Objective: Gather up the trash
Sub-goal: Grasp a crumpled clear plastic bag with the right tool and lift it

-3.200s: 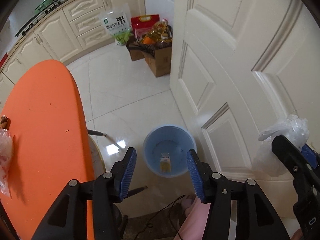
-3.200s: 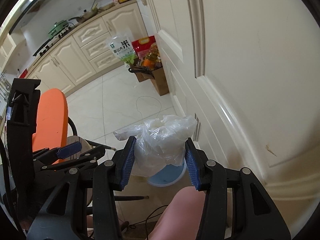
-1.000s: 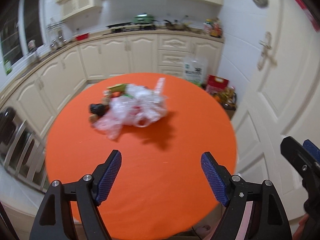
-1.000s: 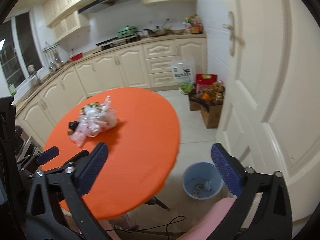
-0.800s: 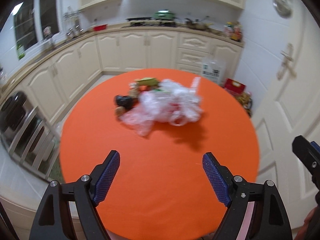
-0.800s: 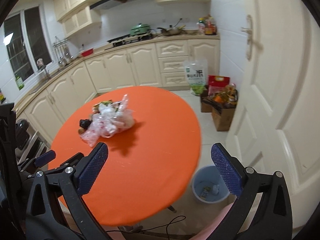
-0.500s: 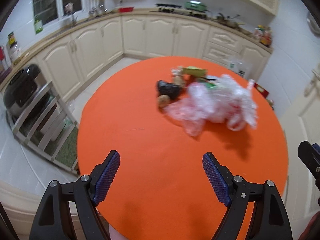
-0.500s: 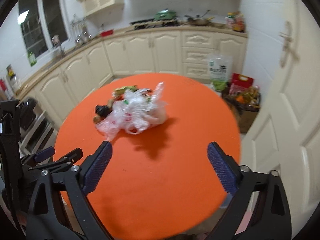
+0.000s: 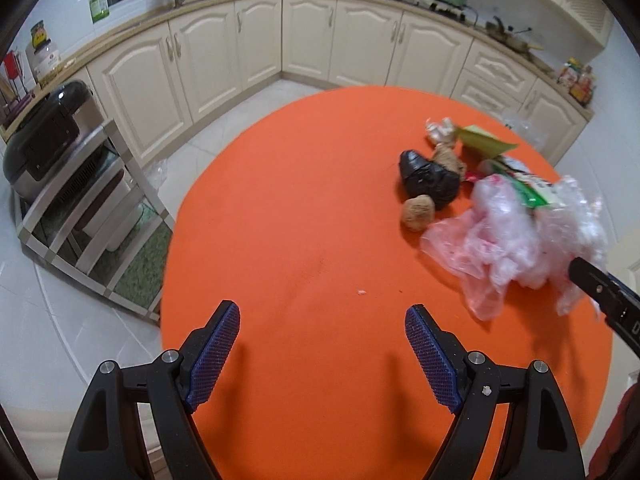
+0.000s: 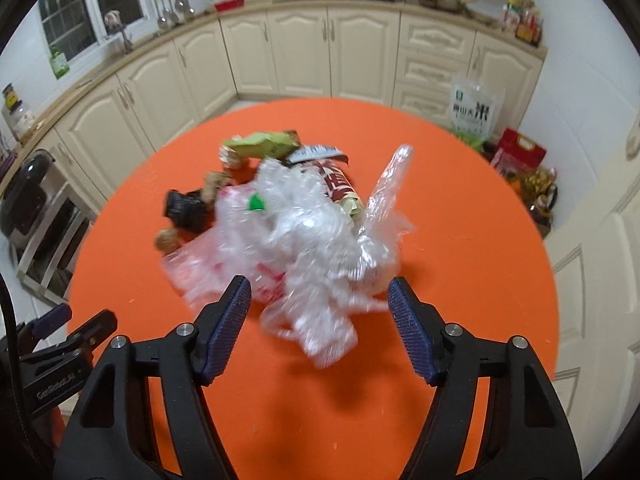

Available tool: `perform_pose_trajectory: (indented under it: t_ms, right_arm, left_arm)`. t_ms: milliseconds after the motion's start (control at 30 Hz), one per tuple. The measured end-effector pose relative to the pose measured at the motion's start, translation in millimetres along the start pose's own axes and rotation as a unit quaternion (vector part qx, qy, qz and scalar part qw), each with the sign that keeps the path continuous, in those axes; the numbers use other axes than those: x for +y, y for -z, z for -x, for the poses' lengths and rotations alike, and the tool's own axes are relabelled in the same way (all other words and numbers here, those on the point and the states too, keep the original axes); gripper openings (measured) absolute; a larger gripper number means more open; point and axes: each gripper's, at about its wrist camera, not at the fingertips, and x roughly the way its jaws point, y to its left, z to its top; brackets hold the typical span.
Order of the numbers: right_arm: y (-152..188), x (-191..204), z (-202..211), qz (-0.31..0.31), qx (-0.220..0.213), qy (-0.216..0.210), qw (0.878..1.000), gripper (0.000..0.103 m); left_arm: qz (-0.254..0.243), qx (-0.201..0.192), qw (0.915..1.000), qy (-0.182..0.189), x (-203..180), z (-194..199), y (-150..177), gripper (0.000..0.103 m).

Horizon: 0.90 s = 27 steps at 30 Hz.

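Crinkled clear plastic wrap lies heaped near the middle of the orange tabletop, with a black bag, a green packet and nut-like scraps touching its far side. Right tool is closing, the heap's near fringe between its pads, not yet pinched. Left tool hangs spread and empty. Risk: only a loose fold is caught, so the heap tears free or sheds wrappers.

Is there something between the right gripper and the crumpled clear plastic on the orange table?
Nothing visible blocks it. The right gripper is closing, with the near edge of the crumpled clear plastic already between its fingers, pads not yet pressing. The other scraps lie behind the plastic on the orange table.
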Motion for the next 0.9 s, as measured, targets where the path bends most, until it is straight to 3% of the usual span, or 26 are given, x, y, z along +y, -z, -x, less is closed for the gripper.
perform_pose_trajectory:
  t_ms: [67, 100, 200, 467, 567, 633, 800, 900]
  right_arm:
    - [-2, -8, 0, -0.008, -0.005, -0.014, 1.000, 0.044]
    - [-2, -13, 2, -0.013, -0.008, -0.024, 1.000, 0.034]
    - [-1, -32, 12, -0.036, -0.013, -0.059, 0.998, 0.026]
    - [16, -78, 36, -0.065, -0.022, -0.106, 0.992, 0.022]
    - [29, -86, 45, -0.048, -0.016, -0.103, 0.993, 0.022]
    - [40, -86, 54, -0.032, -0.010, -0.095, 0.995, 0.027]
    - [46, -87, 70, -0.030, -0.036, -0.068, 0.997, 0.057]
    - [46, -85, 61, -0.028, -0.025, -0.057, 0.998, 0.061]
  left_arm:
    - [0.004, 0.009, 0.9999, -0.005, 0, -9, -4, 0.081]
    - [0.005, 0.013, 0.9999, -0.005, -1, -12, -7, 0.081]
    - [0.006, 0.015, 0.9999, -0.005, -7, -18, -12, 0.081]
    - [-0.030, 0.013, 0.9995, 0.002, -47, -27, -14, 0.081]
    - [-0.042, 0.012, 0.9990, 0.005, -58, -27, -11, 0.081]
    - [-0.044, 0.011, 0.9989, 0.004, -62, -26, -9, 0.081]
    - [-0.050, 0.009, 0.9987, 0.008, -73, -21, -2, 0.081]
    - [-0.051, 0.009, 0.9986, 0.009, -74, -18, 3, 0.081]
